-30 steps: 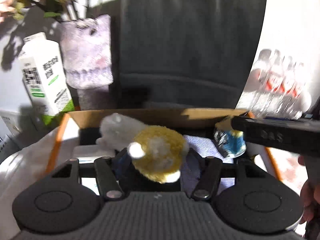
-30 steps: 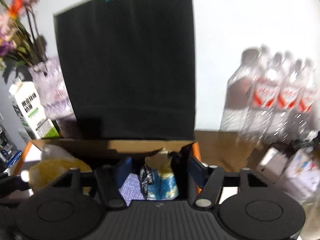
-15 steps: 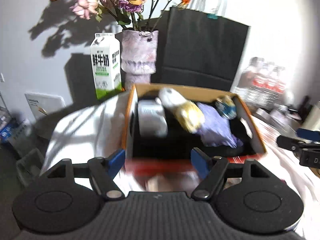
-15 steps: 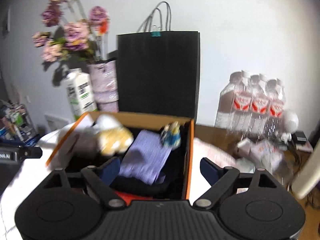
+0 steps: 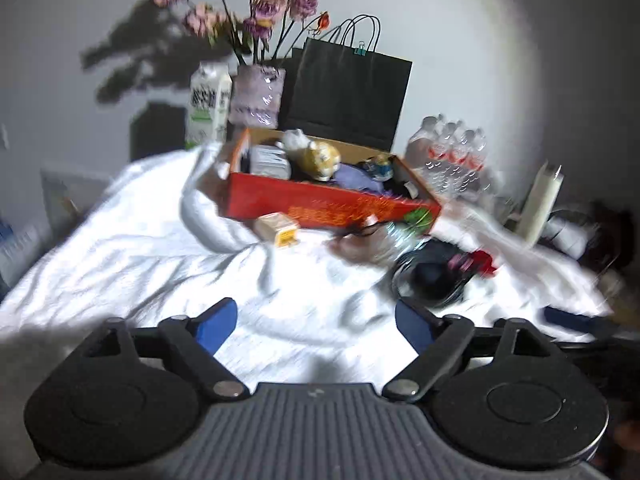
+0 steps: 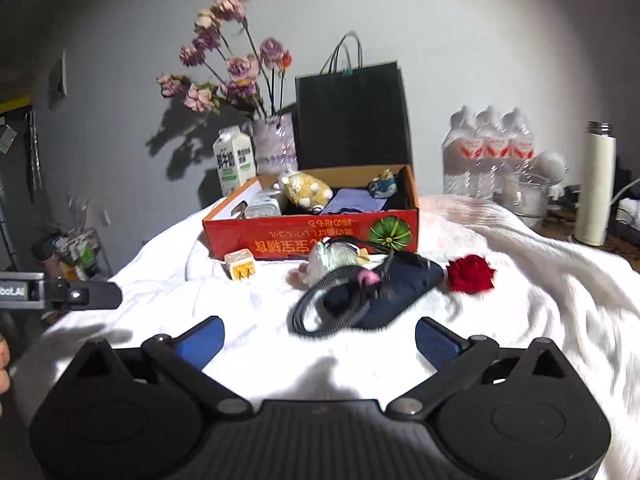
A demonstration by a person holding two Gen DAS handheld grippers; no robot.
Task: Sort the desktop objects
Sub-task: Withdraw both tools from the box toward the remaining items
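Right wrist view, left to right. Far left edge, mid-height: the left gripper [image 6: 86, 295] pokes in as a black bar; spread unreadable here, but its own view shows the left gripper's blue-padded tongs wide and empty over the crumpled white cloth [image 5: 160, 264]. Left of centre, against the grey wall: white milk carton with green base [image 6: 235, 166], then a pale lilac vase of faded pink and purple roses [image 6: 275, 142]. Centre: open red-orange cardboard box [image 6: 312, 236] holding a white adapter block [image 6: 264, 206], a yellow-and-white plush toy [image 6: 303, 191], a folded lavender cloth [image 6: 352, 202] and a small blue figurine [image 6: 383, 185]. Black paper bag [image 6: 352, 116] stands behind it. In front of the box on the cloth: small yellow cube [image 6: 240, 266], clear crumpled wrapper [image 6: 330, 258], black coiled cable [image 6: 332, 306] lying over a navy pouch [image 6: 400, 288], red fabric rose [image 6: 470, 273]. Upper right: shrink-wrapped water bottles [image 6: 488, 152], cream flask [image 6: 596, 184]. Bottom centre: right gripper [image 6: 320, 338], tongs wide, empty.
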